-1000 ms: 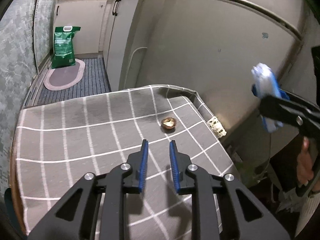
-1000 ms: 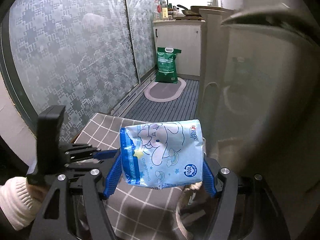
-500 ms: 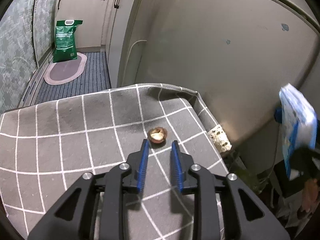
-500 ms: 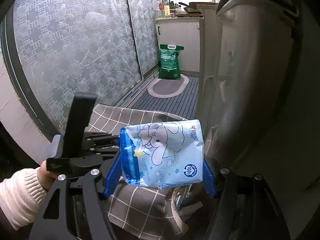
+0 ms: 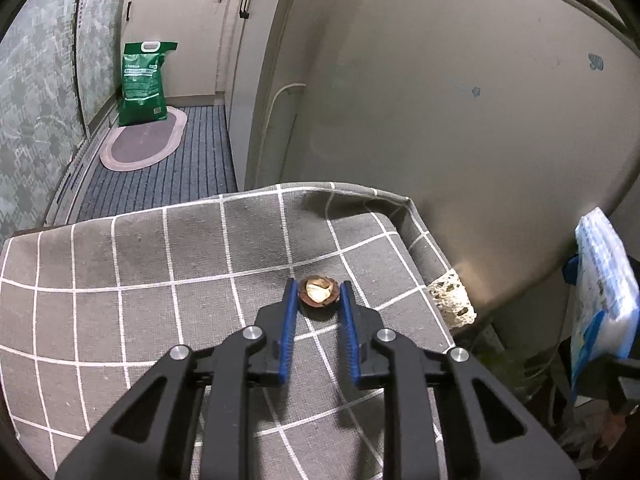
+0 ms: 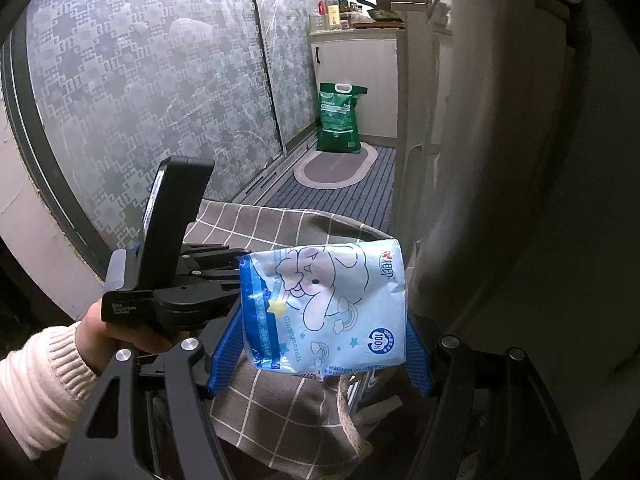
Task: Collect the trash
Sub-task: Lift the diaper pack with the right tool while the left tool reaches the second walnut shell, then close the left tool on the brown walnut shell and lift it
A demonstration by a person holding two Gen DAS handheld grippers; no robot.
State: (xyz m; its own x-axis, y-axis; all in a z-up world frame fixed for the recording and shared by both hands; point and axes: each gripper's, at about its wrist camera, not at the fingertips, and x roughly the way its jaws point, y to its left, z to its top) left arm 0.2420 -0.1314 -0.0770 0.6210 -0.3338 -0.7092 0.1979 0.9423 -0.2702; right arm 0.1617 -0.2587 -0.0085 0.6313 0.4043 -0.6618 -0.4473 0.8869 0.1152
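A brown walnut shell half (image 5: pixel 319 292) lies on the grey checked tablecloth (image 5: pixel 160 272) near its far right corner. My left gripper (image 5: pixel 319 294) is open, low over the cloth, with its blue fingertips on either side of the shell. My right gripper (image 6: pixel 324 344) is shut on a light blue tissue pack (image 6: pixel 328 308) with a cartoon print and holds it in the air past the table's right edge. The pack also shows at the right edge of the left wrist view (image 5: pixel 604 288).
A large grey fridge (image 5: pixel 460 100) stands right behind the table. A green bag (image 5: pixel 142 80) and an oval mat (image 5: pixel 144 144) are on the striped floor beyond. A patterned glass sliding door (image 6: pixel 140 80) runs along the left. Dark clutter lies below the table's right edge.
My left gripper has moved forward and down until its fingertips flank the walnut shell. My right gripper has moved lower beside the table with the pack still in it.
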